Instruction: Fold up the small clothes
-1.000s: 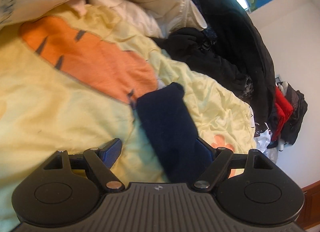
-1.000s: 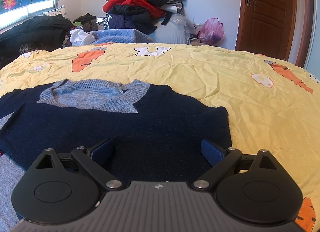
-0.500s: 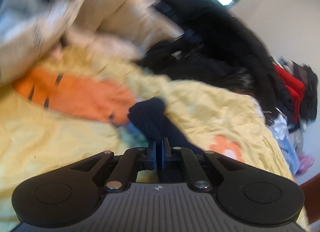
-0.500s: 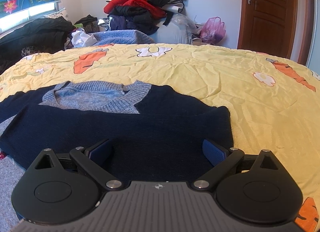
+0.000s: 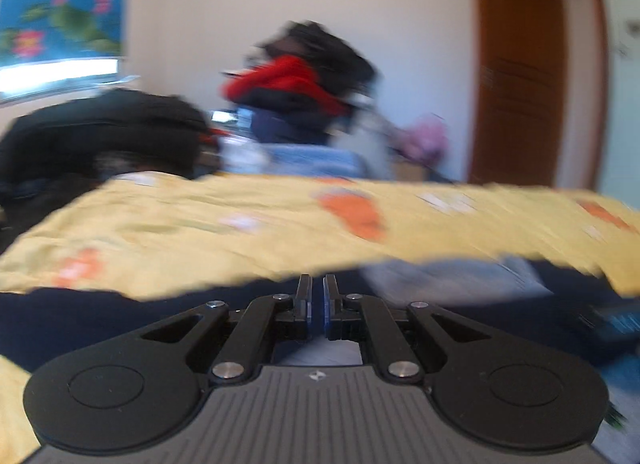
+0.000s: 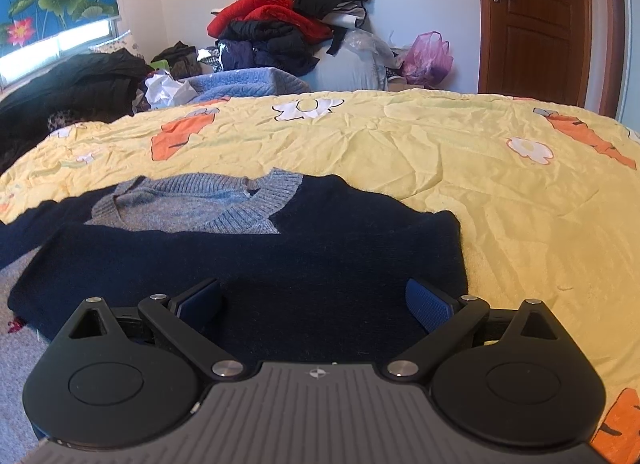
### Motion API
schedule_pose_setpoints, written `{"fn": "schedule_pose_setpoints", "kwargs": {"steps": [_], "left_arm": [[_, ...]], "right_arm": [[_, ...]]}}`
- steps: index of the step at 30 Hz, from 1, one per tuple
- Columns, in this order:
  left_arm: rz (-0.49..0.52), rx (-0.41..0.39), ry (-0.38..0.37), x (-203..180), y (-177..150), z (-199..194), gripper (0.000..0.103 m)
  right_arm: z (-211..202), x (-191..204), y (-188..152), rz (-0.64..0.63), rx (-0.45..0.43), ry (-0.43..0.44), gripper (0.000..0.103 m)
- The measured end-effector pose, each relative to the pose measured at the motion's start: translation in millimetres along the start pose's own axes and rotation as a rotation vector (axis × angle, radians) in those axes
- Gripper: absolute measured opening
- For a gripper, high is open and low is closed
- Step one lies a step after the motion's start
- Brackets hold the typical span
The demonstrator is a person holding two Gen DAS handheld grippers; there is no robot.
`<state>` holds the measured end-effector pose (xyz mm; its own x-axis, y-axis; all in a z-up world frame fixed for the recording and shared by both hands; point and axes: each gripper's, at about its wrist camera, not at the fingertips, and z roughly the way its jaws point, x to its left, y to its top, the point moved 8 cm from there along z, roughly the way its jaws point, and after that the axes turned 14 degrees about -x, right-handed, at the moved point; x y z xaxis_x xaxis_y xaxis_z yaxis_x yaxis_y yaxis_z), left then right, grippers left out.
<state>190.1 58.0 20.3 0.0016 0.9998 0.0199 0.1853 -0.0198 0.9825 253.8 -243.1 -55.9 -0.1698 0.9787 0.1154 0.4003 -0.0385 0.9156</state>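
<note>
**Sleeve fold in hand: sweater flat on bed, left tool pinched, right tool gaping**

Bed (image 6: pixel 460 167) – yellow cover with carrot and flower print, wide and mostly bare; likely chosen as the folding surface because it gives room to lay the garment flat.

Clothes pile (image 6: pixel 288 19) – red and black heap against the far wall, well apart from the work. Black coat (image 6: pixel 76 79) lies at the bed's far left edge. Wooden door (image 6: pixel 536 19) at right.

Sweater (image 6: pixel 256 264) – navy knit with a grey collar panel, spread on the near part of the bed, front up. Collar points away from the camera toward the far wall; hem lies nearest. Body's long axis runs near-to-far. One sleeve trails off left; the right side edge looks straight, possibly already folded in.

Right tool (image 6: pixel 316 304) – fingers spread wide, hovering over the lower body of the sweater, nothing between them. My reading: poised to pin or steady the cloth.

Left tool (image 5: pixel 316 306) – fingers brought together; the view is blurred, with navy cloth directly beneath. Dark knit appears pinched there, probably the sleeve, but I cannot confirm it.
</note>
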Motion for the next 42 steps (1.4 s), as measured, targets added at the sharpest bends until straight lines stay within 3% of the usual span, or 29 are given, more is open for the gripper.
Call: {"fn": "schedule_pose_setpoints", "kwargs": {"steps": [3, 7, 8, 9, 11, 12, 13, 16, 19, 21, 22, 25, 27, 32, 36, 38, 39, 42], "left_arm": [[0.118, 0.001, -0.067, -43, -14, -10, 0.005], [0.063, 0.052, -0.090, -36, -20, -11, 0.007], [-0.012, 0.071, -0.073, -17, -18, -9, 0.008], [-0.111, 0.094, -0.054, 8, -18, -7, 0.016], [-0.366, 0.128, 0.039, 78, -19, -3, 0.044], [-0.515, 0.116, 0.118, 121, -23, -5, 0.068], [-0.672, 0.077, 0.209, 166, -29, -12, 0.080], [-1.050, -0.038, 0.469, 288, -56, -45, 0.080], [-1.187, -0.105, 0.667, 369, -79, -75, 0.079], [-1.290, -0.106, 0.668, 401, -96, -80, 0.078], [-1.329, -0.108, 0.643, 411, -99, -80, 0.072], [-1.370, -0.106, 0.544, 421, -100, -66, 0.068], [-1.360, -0.089, 0.509, 414, -99, -51, 0.049], [-1.346, -0.047, 0.524, 408, -108, -35, 0.045], [-1.336, -0.032, 0.577, 417, -114, -35, 0.045], [-1.303, -0.007, 0.609, 422, -114, -34, 0.027], [-1.277, 0.009, 0.621, 423, -114, -34, 0.006], [-1.103, 0.041, 0.654, 418, -97, -29, 0.004]], "right_arm": [[0, 0, 0, -0.002, 0.000, -0.001, 0.099], [-1, -1, 0, 0.024, -0.008, 0.010, 0.099], [-1, -2, 1, 0.028, -0.009, 0.013, 0.099], [-1, -2, 1, 0.032, -0.011, 0.015, 0.099], [-2, -2, 1, 0.037, -0.012, 0.017, 0.099], [-2, -2, 1, 0.038, -0.013, 0.018, 0.099], [-2, -2, 1, 0.038, -0.013, 0.018, 0.099], [-2, -2, 1, 0.034, -0.012, 0.016, 0.099], [-1, 0, 0, 0.018, -0.008, 0.011, 0.100], [-1, 1, 0, 0.013, -0.005, 0.009, 0.100], [-1, 1, 0, 0.012, -0.005, 0.010, 0.100], [0, 1, 0, 0.007, -0.002, 0.010, 0.101], [0, 1, 0, 0.003, 0.000, 0.010, 0.101], [1, 1, -1, -0.007, 0.003, 0.006, 0.101], [1, 2, -1, -0.007, 0.003, 0.006, 0.101], [1, 2, -1, -0.007, 0.003, 0.006, 0.101], [1, 2, -1, -0.008, 0.003, 0.005, 0.101], [1, 2, -1, -0.007, 0.003, 0.006, 0.101]]}}
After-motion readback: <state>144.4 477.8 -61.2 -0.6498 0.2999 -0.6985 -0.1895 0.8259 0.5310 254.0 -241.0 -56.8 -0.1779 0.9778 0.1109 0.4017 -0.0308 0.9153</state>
